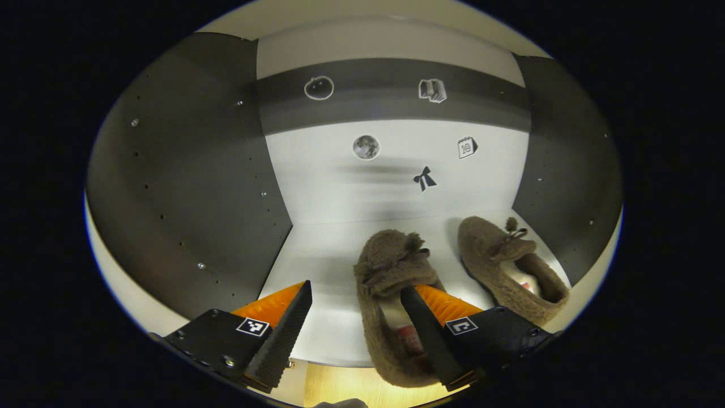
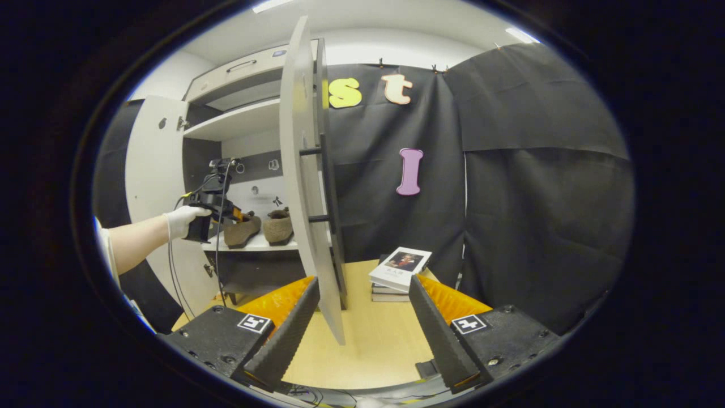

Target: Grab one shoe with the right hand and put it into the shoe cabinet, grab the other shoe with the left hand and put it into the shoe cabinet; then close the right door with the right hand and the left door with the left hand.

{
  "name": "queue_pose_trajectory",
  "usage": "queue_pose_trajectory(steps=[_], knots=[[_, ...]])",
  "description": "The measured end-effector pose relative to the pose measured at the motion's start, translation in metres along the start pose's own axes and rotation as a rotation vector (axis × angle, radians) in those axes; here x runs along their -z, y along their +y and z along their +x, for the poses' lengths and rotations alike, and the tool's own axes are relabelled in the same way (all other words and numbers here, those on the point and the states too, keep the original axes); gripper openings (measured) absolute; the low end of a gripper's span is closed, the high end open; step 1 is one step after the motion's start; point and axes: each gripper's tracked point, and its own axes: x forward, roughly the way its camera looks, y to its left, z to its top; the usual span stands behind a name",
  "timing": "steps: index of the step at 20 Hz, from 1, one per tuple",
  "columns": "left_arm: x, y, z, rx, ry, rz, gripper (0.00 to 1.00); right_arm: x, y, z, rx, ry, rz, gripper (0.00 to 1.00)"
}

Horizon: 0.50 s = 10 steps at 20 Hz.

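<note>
From the right gripper view I see a small stack of books (image 2: 398, 272) on the pale wooden floor (image 2: 374, 334), set against the foot of the black cloth wall (image 2: 527, 192). The top book, its cover showing a picture, sits skewed across the ones beneath. Ceiling lights (image 2: 521, 35) glow high above the stack.

Two fuzzy brown slippers: one (image 1: 391, 294), another (image 1: 510, 266). Five stickers on the cabinet's back wall (image 1: 396, 164). Two open cabinet doors: left (image 2: 150, 187), right (image 2: 300, 170). One stack of books (image 2: 399, 272).
</note>
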Motion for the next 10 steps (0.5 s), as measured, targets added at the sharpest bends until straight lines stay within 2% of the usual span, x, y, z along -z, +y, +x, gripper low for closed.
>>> queue_pose_trajectory(steps=[1,6,10], knots=[[-0.004,-0.003,-0.012,0.012,-0.03,0.0,0.97,0.0,0.002,-0.003,0.0,-0.004,-0.004,1.0],[-0.018,-0.008,-0.097,0.042,-0.187,0.014,0.97,-0.002,0.012,-0.023,-0.006,-0.023,-0.016,1.0],[-0.01,-0.004,-0.175,0.046,-0.307,0.007,0.96,-0.001,0.02,-0.04,-0.011,-0.042,-0.022,1.0]])
